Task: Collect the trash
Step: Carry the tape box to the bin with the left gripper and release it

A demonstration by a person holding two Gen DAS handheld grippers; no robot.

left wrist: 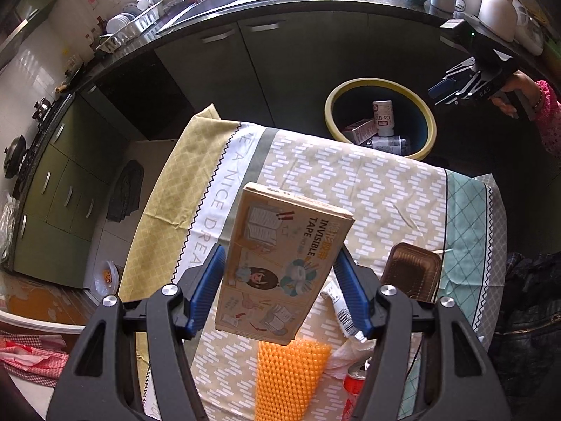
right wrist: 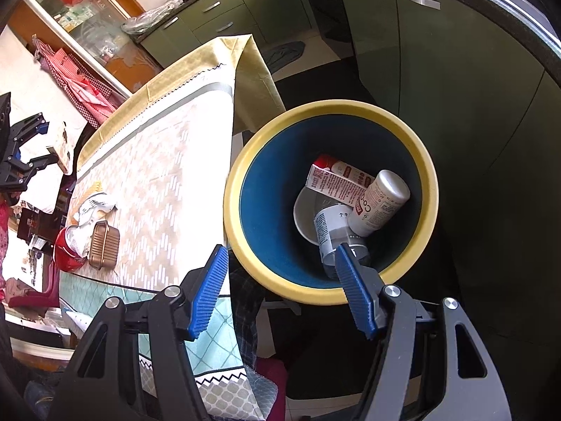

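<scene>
Left claw (left wrist: 280, 280) grips a tape box (left wrist: 280, 263) above the surface (left wrist: 385, 189); right claw (right wrist: 284, 291) gapes wide, empty, over the bin (right wrist: 245, 175).

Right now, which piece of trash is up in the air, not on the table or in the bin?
The tan invisible-tape cardboard box: the left gripper holds it above the table.

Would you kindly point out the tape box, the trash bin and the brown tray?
tape box (left wrist: 280, 263), left wrist view, printed front face.
trash bin (right wrist: 426, 161), right wrist view, yellow rim.
brown tray (left wrist: 410, 270), left wrist view, ribbed base.
</scene>
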